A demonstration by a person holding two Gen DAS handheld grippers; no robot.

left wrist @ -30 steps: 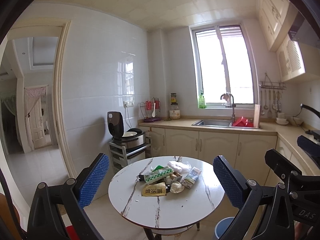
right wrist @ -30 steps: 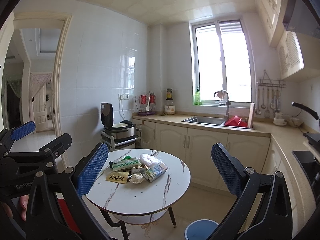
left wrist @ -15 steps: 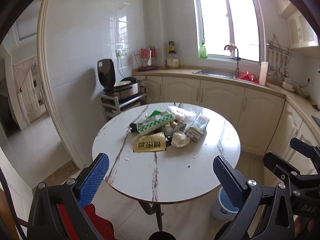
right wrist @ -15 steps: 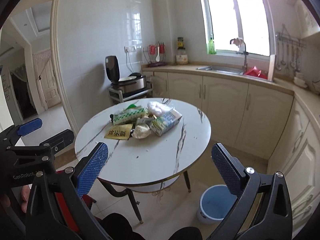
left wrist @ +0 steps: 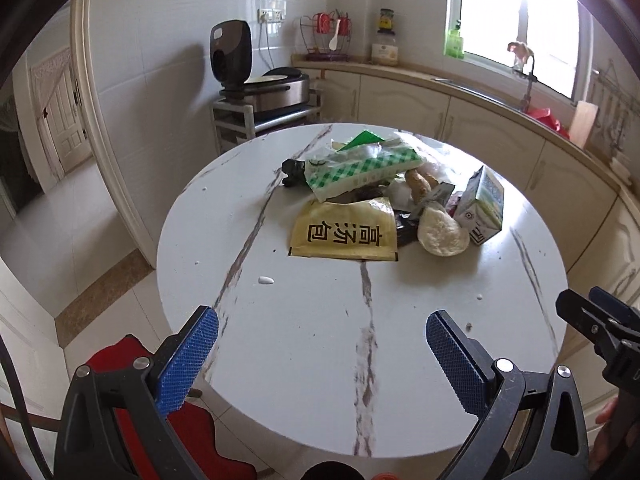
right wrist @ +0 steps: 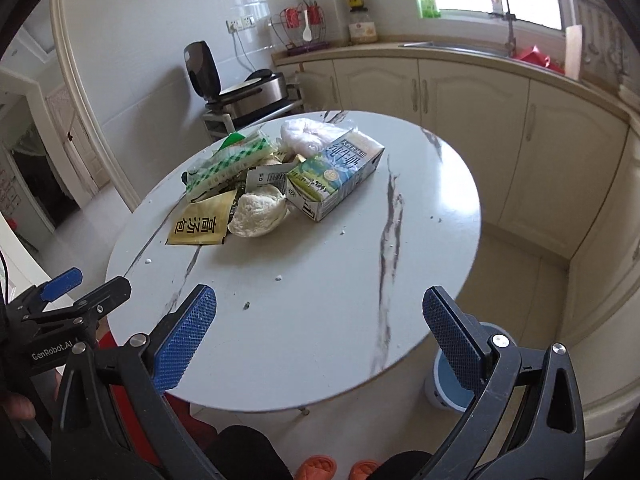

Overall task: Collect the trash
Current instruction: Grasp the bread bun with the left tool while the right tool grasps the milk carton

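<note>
Left gripper [left wrist: 320, 354] spread wide and empty over the near edge of the round marble table [left wrist: 320, 360]; right gripper [right wrist: 320, 326] likewise wide open, holding nothing. Ahead of both, well apart from the pads, a heap of trash: yellow sachet [left wrist: 345, 235] nearest the left gripper, white bun [right wrist: 260, 215] touching it, milk carton [right wrist: 336, 174] beside, green checked wrapper [left wrist: 362, 168] behind. Blue bin [right wrist: 450, 380] on the floor just behind the right gripper's right finger.

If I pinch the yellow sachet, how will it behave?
The yellow sachet lies flat and thin on the table, so it is probably light and floppy. Its glossy film may slip, and its top edge sits under other trash.
</note>
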